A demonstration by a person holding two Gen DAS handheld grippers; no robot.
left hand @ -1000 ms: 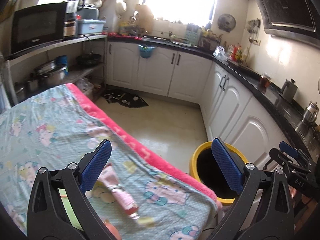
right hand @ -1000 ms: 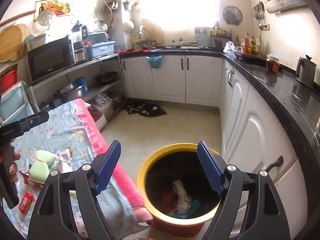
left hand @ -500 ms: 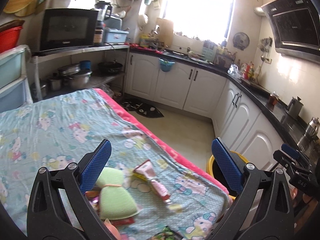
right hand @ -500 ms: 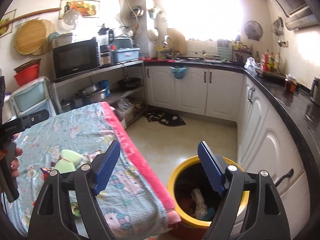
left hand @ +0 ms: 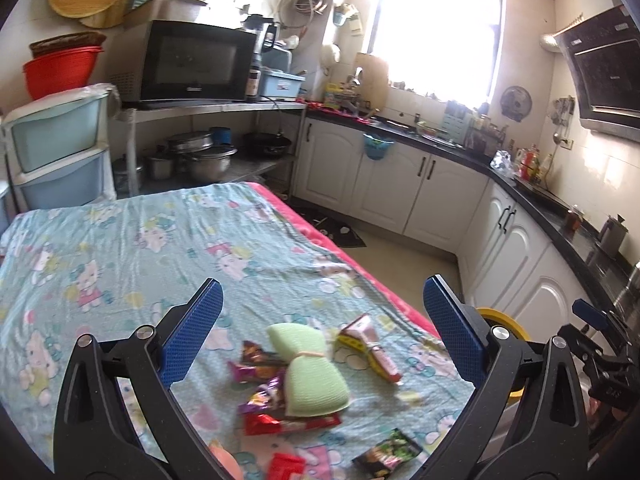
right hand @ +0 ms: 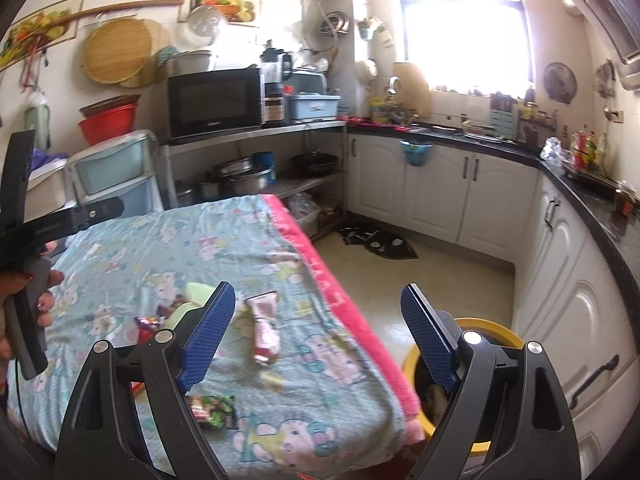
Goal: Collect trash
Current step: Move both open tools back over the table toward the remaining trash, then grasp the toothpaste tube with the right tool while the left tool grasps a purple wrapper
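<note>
Trash lies on the table's near end: a green sponge [left hand: 314, 376], a pink tube [left hand: 370, 346], red and purple wrappers [left hand: 280, 412] and a dark green packet [left hand: 388, 453]. The tube [right hand: 265, 328] and the packet [right hand: 214, 410] also show in the right wrist view. The yellow bin [right hand: 486, 330] stands on the floor right of the table, with trash inside. My left gripper [left hand: 322, 338] is open and empty above the trash pile. My right gripper [right hand: 318, 338] is open and empty above the table's right edge, next to the bin.
The table wears a teal cartoon cloth [left hand: 132, 240] with a pink edge [right hand: 320, 280]. White cabinets [right hand: 472, 200] under a black counter run along the back and right. A shelf with a microwave [left hand: 192, 64] and pots stands behind the table. Blue drawers [left hand: 56, 148] stand at left.
Both grippers have swung left and back from the bin toward the table. The trash pile has come into view under the left gripper. Both stay open.
</note>
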